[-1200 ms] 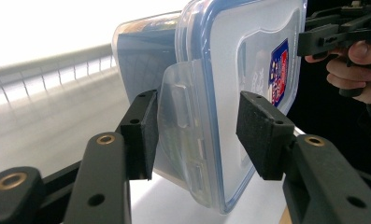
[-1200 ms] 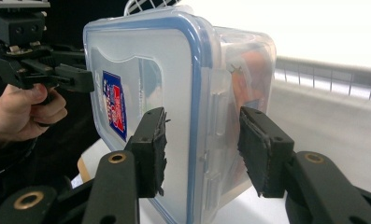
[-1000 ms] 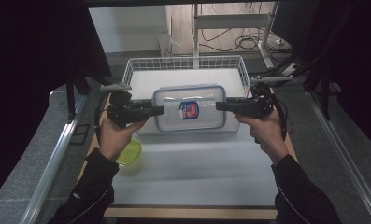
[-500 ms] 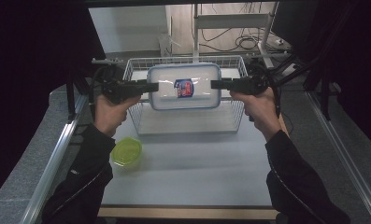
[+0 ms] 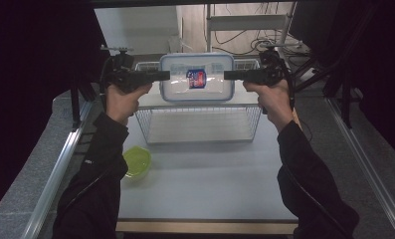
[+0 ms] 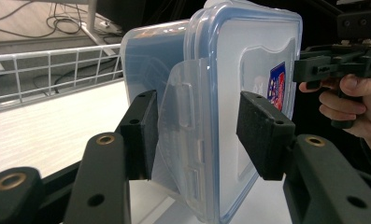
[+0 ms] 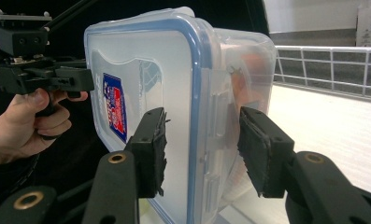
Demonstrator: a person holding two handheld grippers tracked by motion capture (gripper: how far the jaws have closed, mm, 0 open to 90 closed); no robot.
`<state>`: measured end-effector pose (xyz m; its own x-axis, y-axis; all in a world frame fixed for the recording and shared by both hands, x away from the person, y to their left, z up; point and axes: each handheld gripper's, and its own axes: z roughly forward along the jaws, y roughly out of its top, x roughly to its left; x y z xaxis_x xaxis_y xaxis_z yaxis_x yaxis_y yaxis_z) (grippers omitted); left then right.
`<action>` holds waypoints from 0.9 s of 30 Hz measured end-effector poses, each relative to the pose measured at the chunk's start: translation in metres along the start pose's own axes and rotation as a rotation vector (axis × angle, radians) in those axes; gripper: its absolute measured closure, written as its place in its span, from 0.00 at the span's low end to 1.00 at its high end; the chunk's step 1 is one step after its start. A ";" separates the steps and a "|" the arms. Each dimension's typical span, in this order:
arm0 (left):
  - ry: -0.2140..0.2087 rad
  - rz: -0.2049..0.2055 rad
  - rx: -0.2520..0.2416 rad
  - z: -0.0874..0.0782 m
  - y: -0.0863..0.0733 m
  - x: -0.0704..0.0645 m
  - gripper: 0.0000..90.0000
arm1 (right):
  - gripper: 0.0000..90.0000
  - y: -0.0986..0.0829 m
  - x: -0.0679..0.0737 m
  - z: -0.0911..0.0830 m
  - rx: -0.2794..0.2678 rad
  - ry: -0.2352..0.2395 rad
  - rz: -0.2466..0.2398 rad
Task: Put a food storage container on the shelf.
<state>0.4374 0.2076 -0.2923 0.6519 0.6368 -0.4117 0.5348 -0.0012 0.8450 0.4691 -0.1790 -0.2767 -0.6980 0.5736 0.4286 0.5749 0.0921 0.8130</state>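
A clear plastic container (image 5: 197, 89) with a blue-rimmed lid and a red-and-blue label hangs in the air above a white wire basket (image 5: 144, 127). It is tipped up, with the lid facing the high camera. My left gripper (image 5: 166, 75) is shut on its left edge and my right gripper (image 5: 227, 75) on its right edge. In the left gripper view the pads (image 6: 260, 135) straddle the side clip of the container (image 6: 248, 70). The right gripper view has the pads (image 7: 150, 149) clamped over the rim and clip of the container (image 7: 146, 60).
The wire basket stands at the back middle of the white table (image 5: 210, 184). A small lime-green bowl (image 5: 137, 161) sits on the table near the left forearm. Metal rails (image 5: 60, 164) run along both sides, with cables on the floor behind.
Both grippers have lifted the container up from the basket's level and away from the person. It has tipped so that the lid faces the camera.
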 end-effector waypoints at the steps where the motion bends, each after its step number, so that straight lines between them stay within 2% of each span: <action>1: -0.001 -0.005 -0.001 0.002 0.000 0.002 0.55 | 0.58 0.000 -0.002 0.002 0.001 -0.001 0.005; 6: -0.004 -0.029 0.003 0.008 -0.004 0.010 0.55 | 0.58 0.000 -0.009 0.007 0.008 -0.014 0.011; 11: 0.011 -0.029 0.024 0.013 -0.008 0.015 0.55 | 0.57 -0.002 -0.015 0.014 0.027 -0.016 0.034; 14: 0.012 -0.024 0.014 0.014 -0.009 0.015 0.54 | 0.57 -0.003 -0.017 0.016 0.027 -0.016 0.046; 18: 0.029 0.002 0.015 0.015 -0.010 0.013 0.53 | 0.57 -0.003 -0.019 0.017 0.020 -0.015 0.053; 19: 0.043 0.025 0.013 0.015 -0.012 0.011 0.52 | 0.56 -0.003 -0.020 0.017 0.011 -0.019 0.054; 22: 0.053 0.045 0.013 0.015 -0.014 0.010 0.51 | 0.56 -0.004 -0.022 0.018 0.000 -0.016 0.063; 27: 0.097 0.068 0.045 0.018 -0.017 0.009 0.47 | 0.55 -0.004 -0.021 0.019 -0.002 -0.036 0.067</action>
<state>0.4440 0.1999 -0.3162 0.6336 0.7057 -0.3171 0.5163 -0.0804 0.8526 0.4895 -0.1754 -0.2963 -0.6418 0.6077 0.4677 0.6194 0.0511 0.7834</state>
